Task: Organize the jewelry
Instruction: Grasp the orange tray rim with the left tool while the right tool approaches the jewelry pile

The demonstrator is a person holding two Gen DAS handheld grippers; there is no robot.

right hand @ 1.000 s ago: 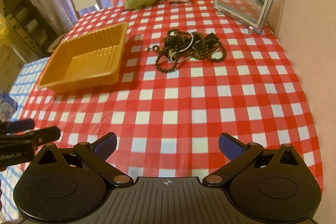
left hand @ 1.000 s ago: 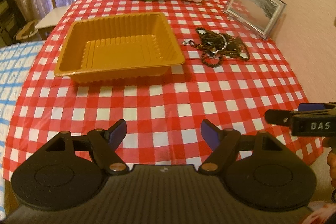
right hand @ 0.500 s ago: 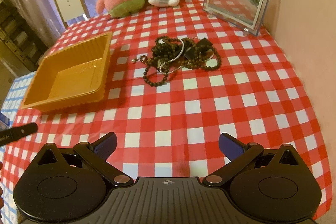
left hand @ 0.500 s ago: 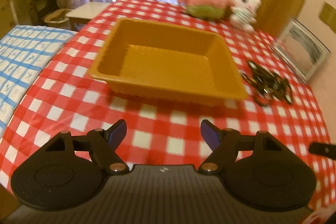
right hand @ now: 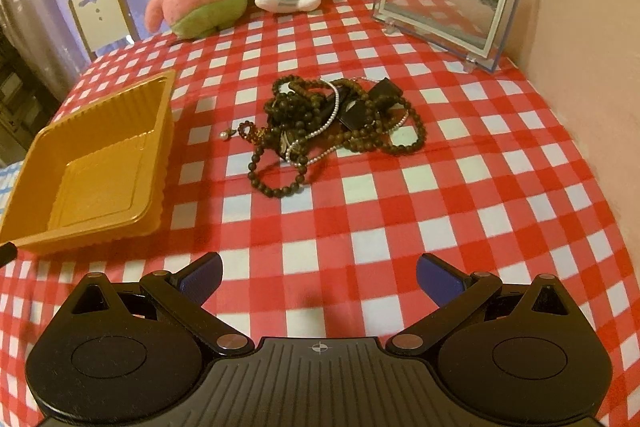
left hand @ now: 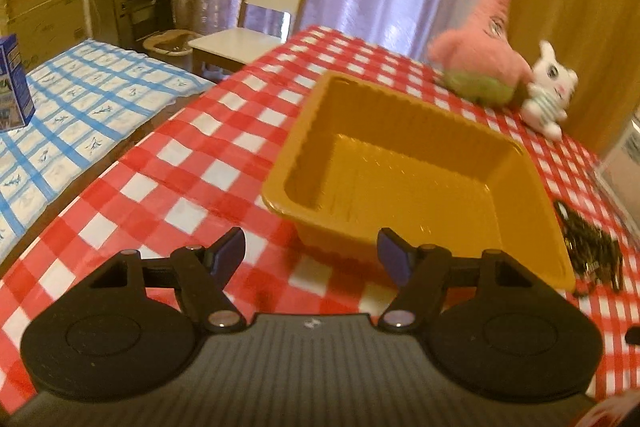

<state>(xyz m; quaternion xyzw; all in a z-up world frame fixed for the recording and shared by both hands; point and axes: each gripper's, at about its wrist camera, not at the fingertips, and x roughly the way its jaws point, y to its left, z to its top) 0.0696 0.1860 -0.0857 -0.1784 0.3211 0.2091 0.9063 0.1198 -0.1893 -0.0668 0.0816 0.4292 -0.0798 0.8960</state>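
Left gripper (left hand: 311,251), jaws closing on nothing, steadies the gold tray (left hand: 416,183); right gripper (right hand: 318,274), jaws spread, lifts one strand from the tangled bead necklaces (right hand: 336,123) at frame centre.

I can make out no readable writing anywhere from here. The blue box (left hand: 12,83), far off to the left of my left fingers (left hand: 230,253), carries print on its faces, but it is too small and blurred for me to read a single word. The cardboard cartons (left hand: 44,11) beyond it show only faint marks, nothing legible. A small emblem (right hand: 319,347) sits on the ribbed housing just behind my right fingers (right hand: 200,275); it is a crosshair-like sign, not letters. The same spot on the left unit shows a tiny mark I cannot tell.
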